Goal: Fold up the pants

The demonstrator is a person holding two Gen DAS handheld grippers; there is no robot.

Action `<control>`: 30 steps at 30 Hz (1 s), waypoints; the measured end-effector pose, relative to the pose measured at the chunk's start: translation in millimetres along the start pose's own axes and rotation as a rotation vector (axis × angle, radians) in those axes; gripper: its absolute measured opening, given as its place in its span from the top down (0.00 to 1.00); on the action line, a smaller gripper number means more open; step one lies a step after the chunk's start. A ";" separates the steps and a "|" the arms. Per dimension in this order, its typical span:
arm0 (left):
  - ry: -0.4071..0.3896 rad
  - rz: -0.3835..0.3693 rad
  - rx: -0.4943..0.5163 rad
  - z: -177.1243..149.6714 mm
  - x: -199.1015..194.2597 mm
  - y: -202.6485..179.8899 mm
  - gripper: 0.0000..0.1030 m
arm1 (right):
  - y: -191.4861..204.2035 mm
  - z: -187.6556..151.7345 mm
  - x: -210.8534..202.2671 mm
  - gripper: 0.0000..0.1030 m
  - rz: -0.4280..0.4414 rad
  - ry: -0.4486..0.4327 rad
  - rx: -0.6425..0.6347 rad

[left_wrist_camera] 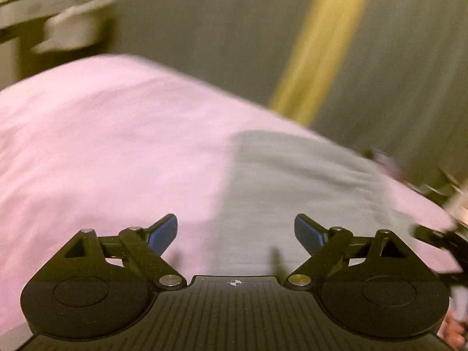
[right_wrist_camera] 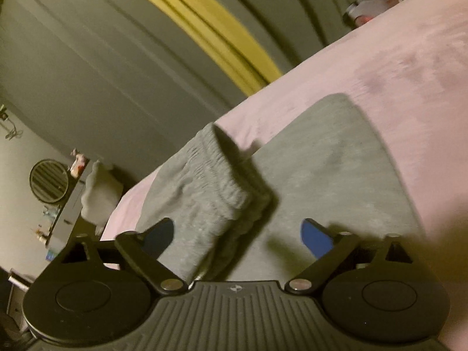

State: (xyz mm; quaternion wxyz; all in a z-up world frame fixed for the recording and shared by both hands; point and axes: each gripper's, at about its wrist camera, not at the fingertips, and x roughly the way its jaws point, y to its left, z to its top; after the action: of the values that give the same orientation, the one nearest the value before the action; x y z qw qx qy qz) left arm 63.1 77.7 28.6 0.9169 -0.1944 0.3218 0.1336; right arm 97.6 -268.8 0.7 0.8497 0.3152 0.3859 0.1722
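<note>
The grey soft fabric pants (right_wrist_camera: pixel 336 169) lie flat on the pink bed sheet (right_wrist_camera: pixel 409 58), near the edge of the sheet that faces the grey wall with a yellow stripe (right_wrist_camera: pixel 199 14). One part with a ribbed elastic band (right_wrist_camera: pixel 216 181) stands up from the flat pants, in front of the right gripper (right_wrist_camera: pixel 238 235). The jaws of this gripper are wide apart, and the pads do not press on the cloth. The left gripper (left_wrist_camera: pixel 235 234) is over the pants (left_wrist_camera: pixel 292 181), its jaws spread wide with nothing between them.
</note>
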 end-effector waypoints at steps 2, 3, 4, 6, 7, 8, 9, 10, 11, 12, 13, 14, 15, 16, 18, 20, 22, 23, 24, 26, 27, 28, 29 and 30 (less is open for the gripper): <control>0.011 0.098 -0.049 -3.9 11.8 14.1 0.11 | 3.3 5.0 15.8 0.20 -0.020 0.031 -0.008; 0.047 0.131 -0.087 -3.5 20.7 19.3 0.11 | 3.8 7.2 24.1 0.20 -0.035 0.040 -0.010; 0.076 0.132 -0.122 -1.8 27.0 24.0 0.11 | 4.0 7.1 31.1 0.20 -0.046 0.048 -0.006; 0.096 0.148 -0.183 -0.4 38.4 27.1 0.11 | -0.7 9.6 45.5 0.20 -0.048 0.073 0.029; 0.091 0.164 -0.189 3.0 38.7 29.4 0.11 | -2.6 10.6 49.9 0.19 -0.040 0.070 0.045; 0.083 0.167 -0.190 3.3 39.1 29.1 0.11 | -3.4 12.6 54.2 0.19 -0.032 0.065 0.061; 0.075 0.166 -0.192 3.5 38.8 29.0 0.11 | -3.2 14.5 57.9 0.18 -0.029 0.067 0.074; 0.068 0.165 -0.195 0.8 36.8 31.1 0.11 | -2.9 16.3 61.4 0.17 -0.019 0.066 0.088; 0.060 0.163 -0.195 1.0 35.2 31.1 0.11 | -3.3 18.3 64.8 0.16 -0.001 0.068 0.104; 0.053 0.156 -0.196 1.9 35.6 29.8 0.11 | -3.3 20.3 69.7 0.16 0.013 0.075 0.120; 0.053 0.154 -0.197 -4.7 39.4 30.8 0.11 | -3.4 21.8 73.4 0.16 0.019 0.076 0.131; 0.058 0.153 -0.199 -4.5 40.1 31.4 0.11 | -2.9 23.2 76.4 0.17 0.027 0.073 0.137; 0.062 0.151 -0.202 -5.5 40.4 36.0 0.11 | -1.8 23.9 77.9 0.19 0.028 0.069 0.135; 0.063 0.149 -0.206 -4.2 40.1 36.9 0.11 | -0.3 24.3 79.2 0.32 0.021 0.065 0.129; 0.061 0.144 -0.213 -5.4 40.3 37.4 0.11 | -0.7 23.8 76.6 0.41 0.035 0.060 0.107; 0.062 0.138 -0.220 -5.6 38.5 37.5 0.11 | -4.8 22.7 74.3 0.41 0.054 0.062 0.115; 0.064 0.134 -0.233 -6.3 39.0 38.9 0.11 | -7.9 23.6 73.7 0.37 0.074 0.066 0.140; 0.067 0.132 -0.237 -6.4 39.9 39.4 0.11 | -9.2 24.1 74.6 0.33 0.086 0.067 0.158; 0.069 0.129 -0.240 -6.6 40.4 39.7 0.11 | -9.9 24.8 75.3 0.30 0.095 0.068 0.178; 0.069 0.129 -0.243 -6.7 41.2 39.5 0.11 | -9.6 27.0 79.8 0.25 0.104 0.076 0.208; 0.069 0.128 -0.243 -6.6 41.2 39.5 0.11 | -7.5 28.1 81.4 0.25 0.089 0.081 0.207; 0.067 0.129 -0.245 -6.7 41.0 39.9 0.11 | -2.7 29.1 82.0 0.27 0.065 0.085 0.193; 0.065 0.133 -0.248 -7.0 40.7 39.9 0.11 | 3.2 29.3 81.4 0.40 0.025 0.083 0.163; 0.065 0.134 -0.253 -7.1 40.9 40.4 0.11 | 12.0 29.6 79.0 0.43 -0.004 0.079 0.109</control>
State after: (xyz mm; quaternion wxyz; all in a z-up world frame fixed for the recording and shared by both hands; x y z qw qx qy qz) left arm 75.3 115.4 -13.7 0.8634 -0.2905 0.3442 0.2274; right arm 170.4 -229.5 -19.7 0.8159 0.3530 0.4286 0.1615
